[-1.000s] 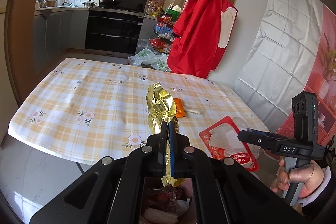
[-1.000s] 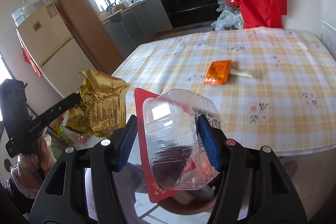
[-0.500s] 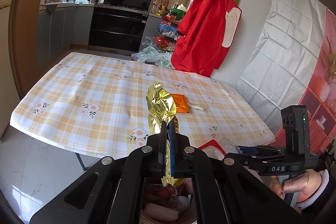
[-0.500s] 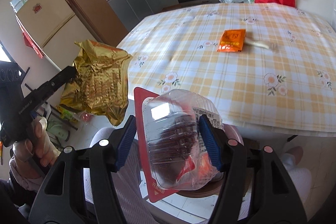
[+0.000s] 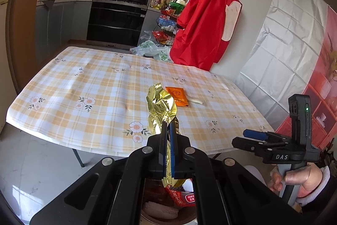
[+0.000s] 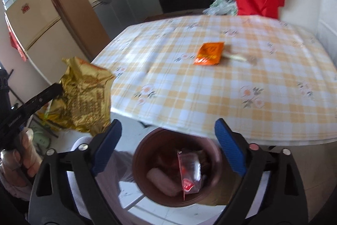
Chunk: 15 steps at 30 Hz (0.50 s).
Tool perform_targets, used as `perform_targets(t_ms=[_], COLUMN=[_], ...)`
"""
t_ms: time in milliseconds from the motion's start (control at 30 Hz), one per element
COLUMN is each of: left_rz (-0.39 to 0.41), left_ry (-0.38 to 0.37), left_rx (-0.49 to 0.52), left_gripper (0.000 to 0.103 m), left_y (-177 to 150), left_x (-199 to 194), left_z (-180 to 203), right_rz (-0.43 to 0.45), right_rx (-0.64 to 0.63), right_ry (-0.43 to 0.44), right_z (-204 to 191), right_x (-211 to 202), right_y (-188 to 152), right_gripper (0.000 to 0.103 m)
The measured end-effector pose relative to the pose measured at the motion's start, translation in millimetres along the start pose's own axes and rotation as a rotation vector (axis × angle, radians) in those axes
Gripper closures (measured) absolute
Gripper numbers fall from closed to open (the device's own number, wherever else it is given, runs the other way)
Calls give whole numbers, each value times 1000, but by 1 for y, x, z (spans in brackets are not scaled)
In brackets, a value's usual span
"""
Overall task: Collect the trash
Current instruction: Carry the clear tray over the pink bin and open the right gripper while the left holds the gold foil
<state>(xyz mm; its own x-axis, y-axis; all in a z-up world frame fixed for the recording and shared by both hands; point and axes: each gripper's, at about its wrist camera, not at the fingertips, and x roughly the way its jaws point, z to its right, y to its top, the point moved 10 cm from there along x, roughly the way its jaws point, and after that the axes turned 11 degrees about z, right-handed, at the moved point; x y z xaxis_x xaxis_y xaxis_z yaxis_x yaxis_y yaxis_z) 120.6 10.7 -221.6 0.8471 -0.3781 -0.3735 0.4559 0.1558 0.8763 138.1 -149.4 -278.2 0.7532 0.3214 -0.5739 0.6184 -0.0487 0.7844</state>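
Observation:
My left gripper (image 5: 167, 134) is shut on a crumpled gold foil wrapper (image 5: 161, 107), held up in front of the table's near edge; from the right wrist the gold foil wrapper (image 6: 84, 98) shows at the left. My right gripper (image 6: 167, 125) hangs over a brown round bin (image 6: 214, 161), its jaws opening with nothing between them. A clear-and-red plastic package (image 6: 189, 172) lies inside the bin among other scraps. On the table rest an orange sachet (image 6: 209, 53) and a thin white strip (image 6: 236, 58) beside it. The left wrist view shows the right gripper (image 5: 252, 136) at the right.
A table with a yellow checked floral cloth (image 5: 84, 98) fills the middle. A red apron (image 5: 206, 20) hangs on the wall behind it, with plastic bags (image 5: 151, 50) on the floor. A fridge (image 6: 31, 24) stands to the left, kitchen counters beyond.
My right gripper's jaws have spread apart and the clear-and-red package has dropped from them into the brown bin. The left gripper still holds the gold wrapper.

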Motion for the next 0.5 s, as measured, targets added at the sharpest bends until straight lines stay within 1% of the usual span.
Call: perform_targets(t_ms=[233, 500], left_rz=[-40, -123], left_ry=[-24, -58], left_rx=[16, 33], left_gripper=[100, 100], left_y=[-14, -40], left_x=[7, 22], left_z=[15, 32], right_rz=[76, 122], right_rx=[41, 77], right_ry=[-73, -115], right_z=[35, 62], right_x=[-16, -28], right_y=[19, 29], right_gripper=[11, 11])
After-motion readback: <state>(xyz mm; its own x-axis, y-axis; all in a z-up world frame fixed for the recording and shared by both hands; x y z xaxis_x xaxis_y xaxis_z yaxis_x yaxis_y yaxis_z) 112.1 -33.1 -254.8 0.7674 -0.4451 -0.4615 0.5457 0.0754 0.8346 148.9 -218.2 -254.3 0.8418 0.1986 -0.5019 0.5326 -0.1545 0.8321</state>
